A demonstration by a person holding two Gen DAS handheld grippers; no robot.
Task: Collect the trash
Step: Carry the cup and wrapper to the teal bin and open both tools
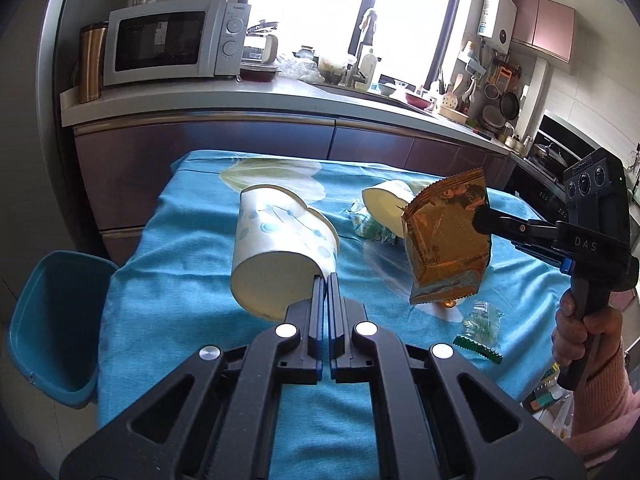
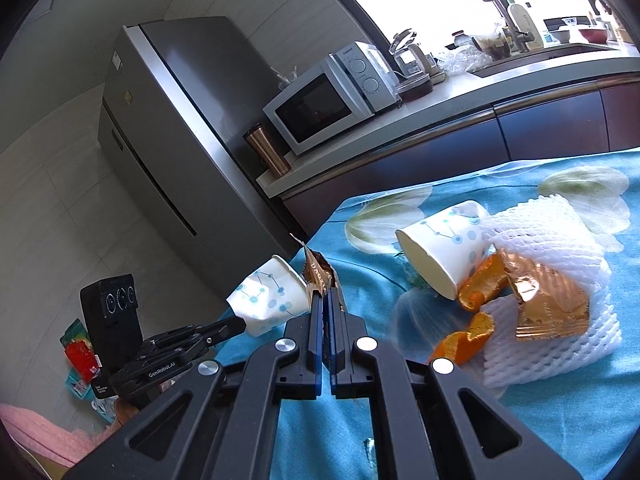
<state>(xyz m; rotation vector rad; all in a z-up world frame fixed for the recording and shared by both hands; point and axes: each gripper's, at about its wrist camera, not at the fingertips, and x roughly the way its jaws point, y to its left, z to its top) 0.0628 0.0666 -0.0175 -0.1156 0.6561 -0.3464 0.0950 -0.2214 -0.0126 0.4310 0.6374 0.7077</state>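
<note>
A: What did the jaws hold?
B: The left gripper (image 1: pixel 325 280) pinched a dented paper cup (image 1: pixel 280 248); the right gripper (image 2: pixel 325 296) clamped a crinkly foil wrapper (image 1: pixel 448 240), both above the blue cloth (image 1: pixel 180 300).
A: Nearby?
B: Foam netting (image 2: pixel 552 240), orange peel (image 2: pixel 476 288), another cup (image 2: pixel 444 248), a bin (image 1: pixel 52 328).

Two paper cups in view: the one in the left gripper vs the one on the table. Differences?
The held cup is off the cloth, pinched at its rim by the left gripper, its wall dented; the table cup lies on its side, untouched, round. The table cup sits against orange peel. Both share the blue-dot print.
</note>
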